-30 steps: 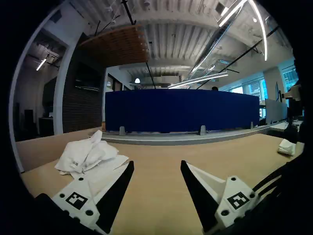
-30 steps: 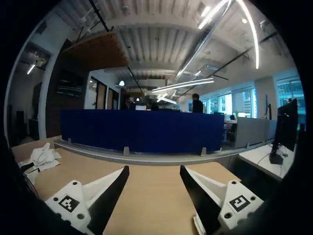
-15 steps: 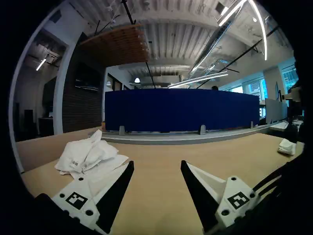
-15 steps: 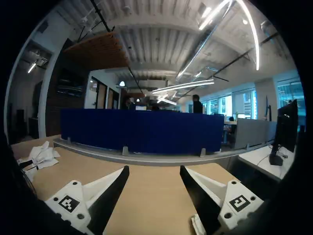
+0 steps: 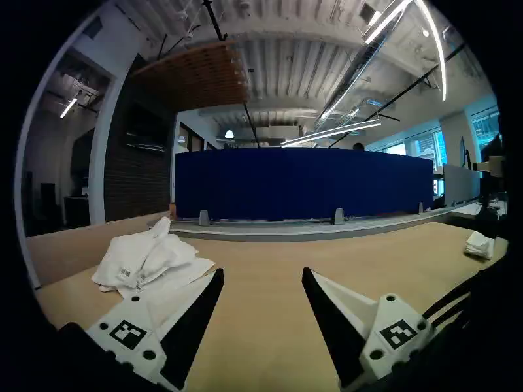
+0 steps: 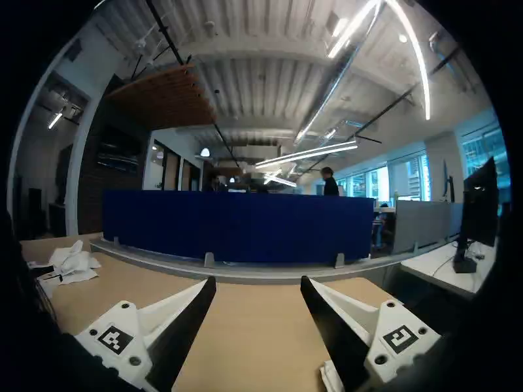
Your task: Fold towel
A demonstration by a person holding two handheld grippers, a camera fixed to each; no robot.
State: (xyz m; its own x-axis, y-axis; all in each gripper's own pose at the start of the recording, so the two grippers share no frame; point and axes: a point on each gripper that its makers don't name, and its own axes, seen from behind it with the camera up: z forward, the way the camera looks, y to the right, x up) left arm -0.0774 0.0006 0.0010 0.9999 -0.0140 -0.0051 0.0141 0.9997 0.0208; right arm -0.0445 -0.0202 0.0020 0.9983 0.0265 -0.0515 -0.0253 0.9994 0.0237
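Left gripper view, towel [image 5: 145, 257] white, crumpled, heaped

A white towel [image 5: 145, 258] is seen on a tan table [image 5: 274, 258]; the partition [image 5: 301, 183] is deep blue, its rail [image 5: 294, 230] seemingly grey.

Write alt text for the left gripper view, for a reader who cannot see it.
The left gripper, jaws open, is held low over a light wooden table, with a crumpled white towel lying ahead, left of it. A blue partition stands along the table's far edge; a smaller white cloth lies far right.
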